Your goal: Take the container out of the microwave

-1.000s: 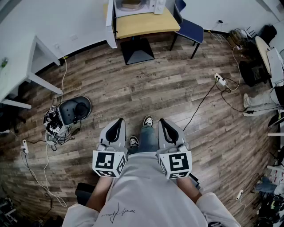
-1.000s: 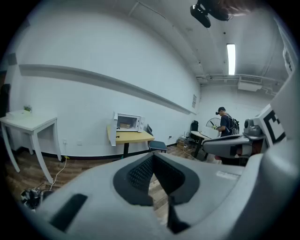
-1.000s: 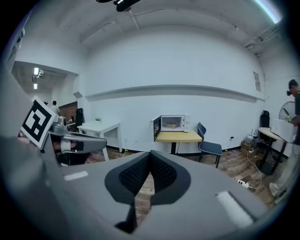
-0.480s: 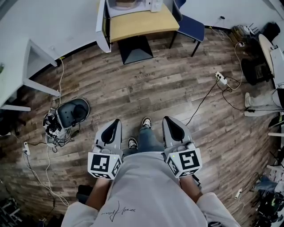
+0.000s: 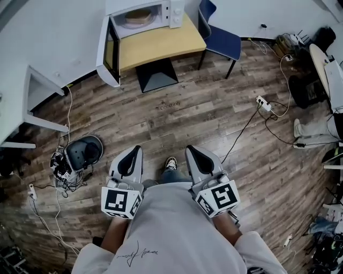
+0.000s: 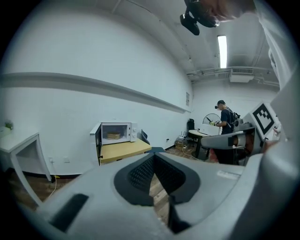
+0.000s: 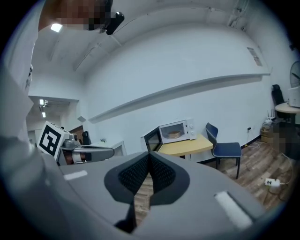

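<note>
A white microwave (image 5: 147,15) stands on a yellow table (image 5: 161,45) at the far end of the room, its door (image 5: 109,51) swung open to the left. Inside sits a round tan container (image 5: 138,15), also seen as the container (image 6: 113,136) and the container (image 7: 174,134) in the gripper views. My left gripper (image 5: 134,150) and right gripper (image 5: 190,149) are held side by side near my waist, far from the microwave. The left gripper's tips meet. The right gripper's jaws have just been opening slightly; their tips still look together. Neither holds anything.
A blue chair (image 5: 220,37) stands right of the table. A white desk (image 5: 24,104) is at the left, with a grey round object and tangled cables (image 5: 80,152) on the wood floor. A power strip and cords (image 5: 264,100) lie right. A person (image 6: 226,117) stands far off.
The microwave and table have come further into view and nearer as I walk toward them. Both grippers travelled forward with me, still side by side.
</note>
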